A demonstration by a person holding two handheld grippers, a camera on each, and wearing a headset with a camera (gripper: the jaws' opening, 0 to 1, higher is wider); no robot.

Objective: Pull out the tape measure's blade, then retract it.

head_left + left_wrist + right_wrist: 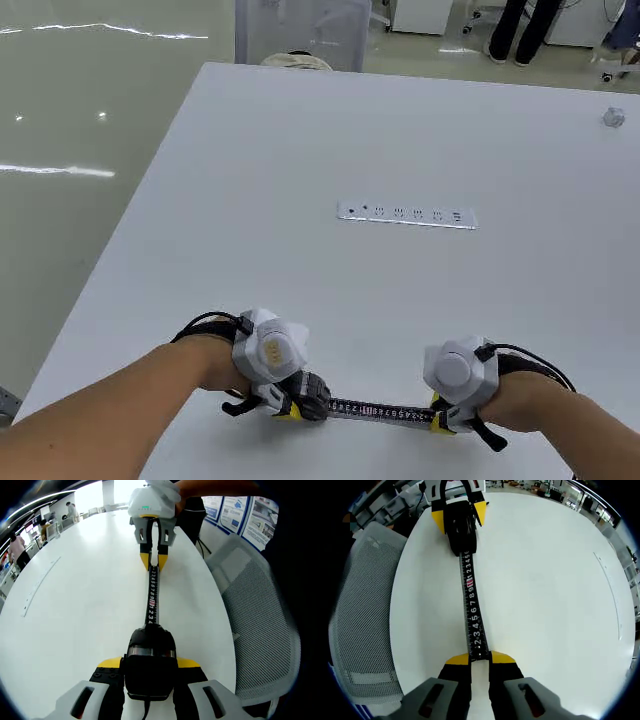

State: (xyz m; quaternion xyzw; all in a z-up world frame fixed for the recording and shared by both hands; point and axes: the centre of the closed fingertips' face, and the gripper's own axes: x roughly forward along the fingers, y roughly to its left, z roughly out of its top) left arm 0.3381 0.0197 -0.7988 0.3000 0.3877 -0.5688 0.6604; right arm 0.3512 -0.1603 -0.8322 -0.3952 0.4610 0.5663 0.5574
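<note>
A white desk (300,200) stands on a glossy pale-green floor (100,100), with a white power strip (407,215) set flat in its middle and a small grey object (613,117) near its far right corner; a grey mesh chair (260,610) is beside the desk's near edge. The only writing that can be read is on the blade (471,605): white numerals on black, running 2 to 9 from the free end, then a red mark, then 1 to 5 up to the case. No brand can be made out. The left gripper (150,662) has its yellow-tipped jaws clamped on either side of the tape measure (310,395), a black case lying on the desk at the near edge. The right gripper (479,658) has its jaws closed together on the free end of the blade, pinching it just past the numeral 2. The blade is partly drawn out, stretched straight and flat just above the desk between the two grippers, which face each other along it
</note>
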